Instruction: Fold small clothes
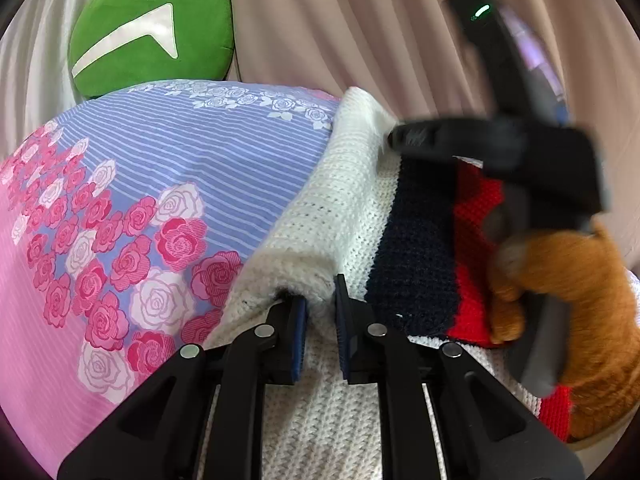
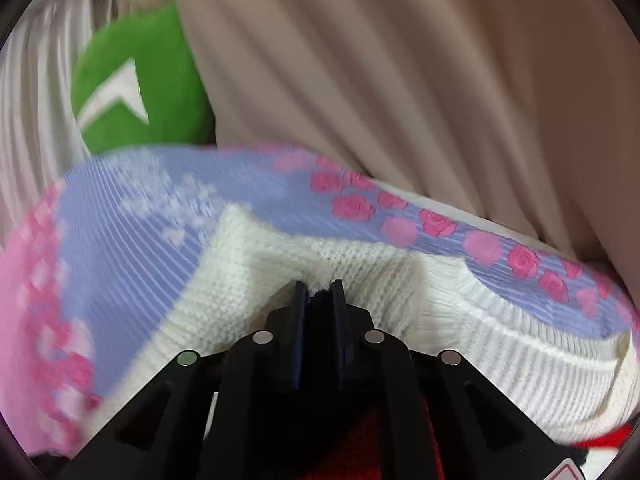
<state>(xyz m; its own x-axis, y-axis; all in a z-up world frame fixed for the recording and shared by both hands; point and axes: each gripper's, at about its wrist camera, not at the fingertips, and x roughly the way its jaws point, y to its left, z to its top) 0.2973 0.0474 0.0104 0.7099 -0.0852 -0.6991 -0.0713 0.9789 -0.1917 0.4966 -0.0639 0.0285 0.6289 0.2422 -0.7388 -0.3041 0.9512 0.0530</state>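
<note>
A: Starting at our left gripper (image 1: 320, 300): we are pinching a rolled fold of the white knit sweater (image 1: 320, 216) between the two blue-padded fingers (image 1: 298, 312). A small gap is showing between the pads, but knit is bunching around both tips, so we are gripping cloth.

B: And our right gripper (image 2: 319, 294) is sitting with its jaws nearly together, clamping a ridge of the same sweater (image 2: 360, 280). The cream knit is rising up around the tips.

A: From the left view, we are seeing the right gripper (image 1: 394, 138) farther off, at the far edge of the sweater, blurred. The hand (image 1: 560, 280) on its grip is wearing a brown fuzzy sleeve.

B: Moving outward, the sweater is showing a navy band (image 1: 416, 240) and a red band (image 1: 476, 240) to the right of the white part. Its ribbed hem (image 2: 520, 344) is curving off to the right in our right view.

A: The sweater is lying on a bedspread (image 1: 160, 168) printed with blue stripes and pink roses, which is spreading to the left.

B: At the far left, a green cushion (image 1: 152, 28) with a white mark is leaning against pale curtains (image 1: 340, 20).
</note>
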